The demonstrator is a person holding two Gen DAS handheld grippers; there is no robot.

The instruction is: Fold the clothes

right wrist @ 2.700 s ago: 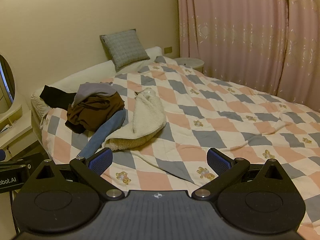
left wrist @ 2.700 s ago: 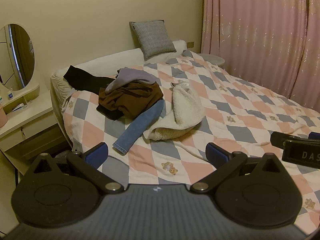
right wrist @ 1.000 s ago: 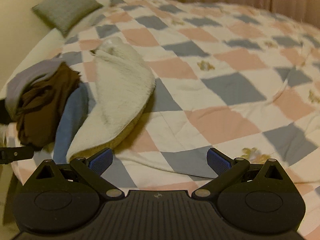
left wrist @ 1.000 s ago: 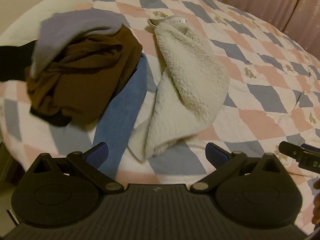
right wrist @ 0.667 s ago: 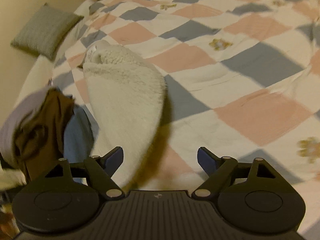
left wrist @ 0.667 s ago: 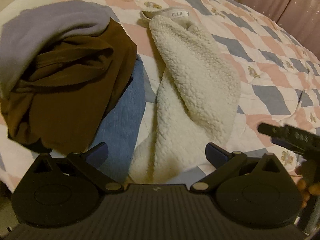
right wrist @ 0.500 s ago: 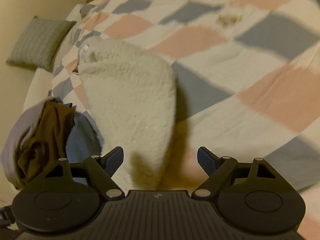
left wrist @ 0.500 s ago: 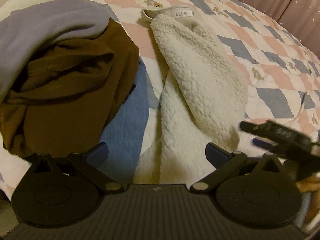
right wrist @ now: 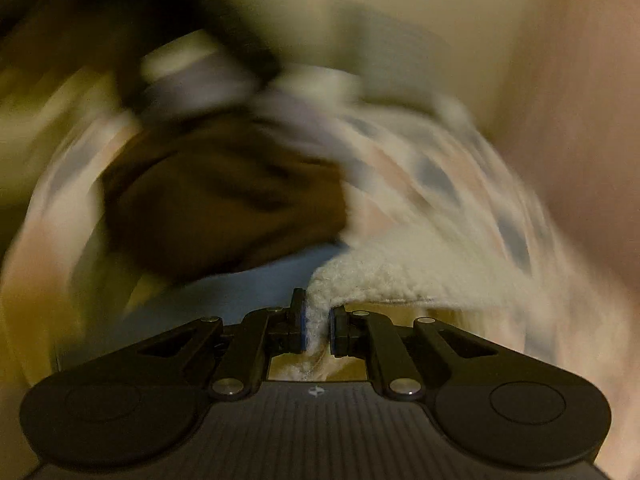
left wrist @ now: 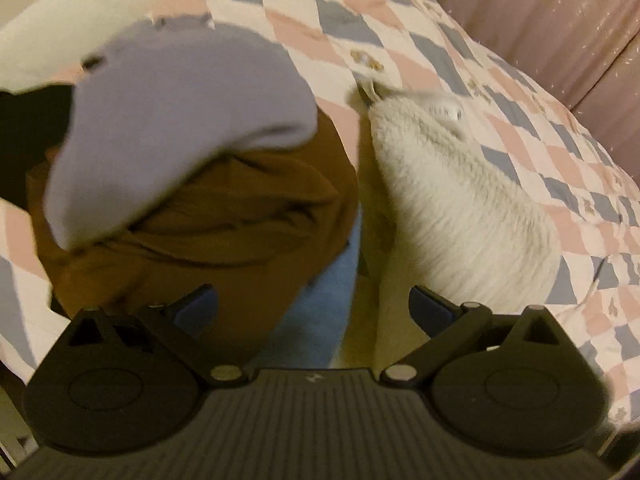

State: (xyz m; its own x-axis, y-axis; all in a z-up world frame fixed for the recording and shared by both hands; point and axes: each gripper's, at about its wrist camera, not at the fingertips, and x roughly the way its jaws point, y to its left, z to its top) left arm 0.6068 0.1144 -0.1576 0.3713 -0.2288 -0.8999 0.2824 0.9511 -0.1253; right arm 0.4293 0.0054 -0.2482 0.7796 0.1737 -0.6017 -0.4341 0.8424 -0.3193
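A cream fleece garment [left wrist: 460, 208] lies on the checked quilt [left wrist: 520, 132], right of a heap made of a brown garment [left wrist: 224, 232], a lilac one [left wrist: 180, 120] on top and a blue denim piece [left wrist: 320, 312] underneath. My left gripper [left wrist: 312, 308] is open just above the heap's near edge, with the denim and the brown cloth between its fingers. In the blurred right wrist view my right gripper [right wrist: 318, 326] is shut on the near edge of the cream fleece [right wrist: 420, 276], beside the brown garment [right wrist: 224, 208].
A black garment [left wrist: 24, 136] lies at the heap's far left by a white pillow [left wrist: 92, 12]. Pink curtains [left wrist: 560, 20] hang along the far side of the bed. The quilt stretches away to the right.
My right gripper dropped to the fleece's near edge and shut on it; its view now swings fast. My left gripper moved closer over the heap and stayed open.
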